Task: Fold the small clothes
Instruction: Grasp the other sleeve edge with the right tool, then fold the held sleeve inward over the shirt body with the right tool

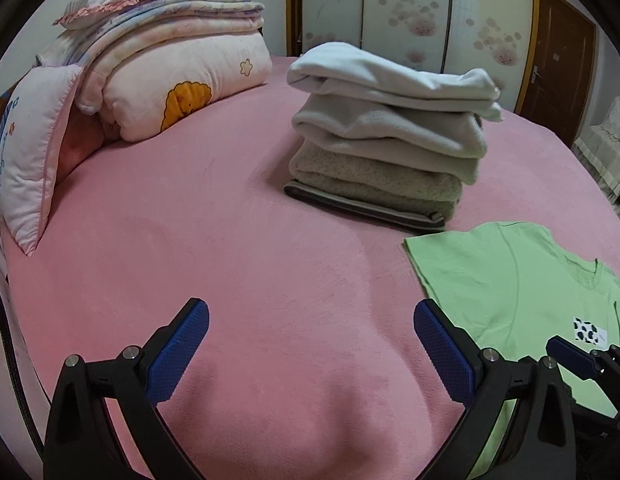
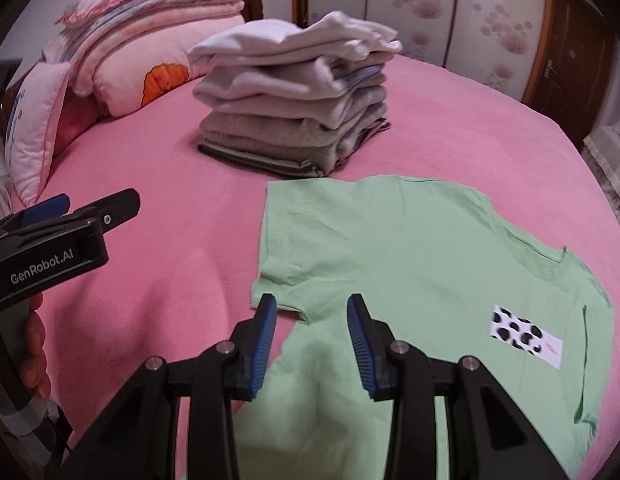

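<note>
Nearest me, the right gripper [image 2: 311,344] hangs with its jaws partly apart and empty over the near sleeve of the green T-shirt [image 2: 409,264], which lies flat on the pink bedspread [image 2: 158,280], just near of the stack of folded clothes [image 2: 294,112]. Off to the left, the left gripper [image 1: 310,352] gapes wide over bare bedspread. I judge I am only starting this shirt's fold; next each gripper needs an edge to pinch.

A light green T-shirt [image 2: 409,248] with a black-and-white spotted patch [image 2: 523,334] is seen at lower right; the bed sheet [image 2: 158,184] is pink.
</note>
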Demonstrator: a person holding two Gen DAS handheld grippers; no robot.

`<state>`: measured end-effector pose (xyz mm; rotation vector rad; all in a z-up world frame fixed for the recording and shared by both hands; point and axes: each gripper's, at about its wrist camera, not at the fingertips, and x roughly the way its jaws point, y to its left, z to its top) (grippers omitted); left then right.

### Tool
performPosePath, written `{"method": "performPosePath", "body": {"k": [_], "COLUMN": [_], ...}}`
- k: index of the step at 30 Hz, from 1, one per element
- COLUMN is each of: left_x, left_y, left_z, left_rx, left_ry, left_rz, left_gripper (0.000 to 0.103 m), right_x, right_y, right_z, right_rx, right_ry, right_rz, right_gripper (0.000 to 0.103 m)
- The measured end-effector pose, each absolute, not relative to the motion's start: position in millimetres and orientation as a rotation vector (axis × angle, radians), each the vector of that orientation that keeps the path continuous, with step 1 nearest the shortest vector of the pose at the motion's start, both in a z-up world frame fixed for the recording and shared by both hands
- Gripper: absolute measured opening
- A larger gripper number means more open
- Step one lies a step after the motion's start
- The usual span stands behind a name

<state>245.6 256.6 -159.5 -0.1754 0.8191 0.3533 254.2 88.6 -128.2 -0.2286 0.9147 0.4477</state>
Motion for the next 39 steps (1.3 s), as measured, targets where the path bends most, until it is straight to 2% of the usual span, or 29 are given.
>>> {"method": "performPosePath", "body": {"k": [21, 22, 23, 24, 26, 29, 34, 39], "left_x": [232, 232, 233, 233, 232, 232, 236, 244], "left_y": [305, 305, 304, 304, 301, 296, 282, 262], "left_z": [-198, -198, -197, -197, -195, -190, -182, -177], "left_rx": [-0.340, -0.343, -0.343, -0.343, -0.339, -0.332, -0.312, -0.275], "left_ry": [0.913, 0.915, 0.916, 0.918, 0.918, 0.913, 0.905, 0.894], "left_rz": [0.422, 0.419, 0.416, 0.414, 0.410, 0.403, 0.374, 0.331], "left_gripper": [0.102, 0.102, 0.102, 0.102, 0.102, 0.102, 0.102, 0.102], "right_x": [274, 274, 275, 276, 279, 281, 280, 284], "right_y": [180, 181, 181, 181, 175, 163, 106, 27], "right_z": [-200, -200, -200, -199, -194, -177, -141, -142], "right_rx": [-0.536, -0.544, -0.552, -0.541, -0.489, -0.400, -0.063, 0.193], "right_ry": [0.981, 0.978, 0.978, 0.989, 1.004, 0.995, 0.972, 0.992], "right_rz": [0.436, 0.426, 0.415, 0.416, 0.423, 0.437, 0.444, 0.335], "right_gripper": [0.036, 0.029, 0.014, 0.008, 0.004, 0.003, 0.003, 0.003]}}
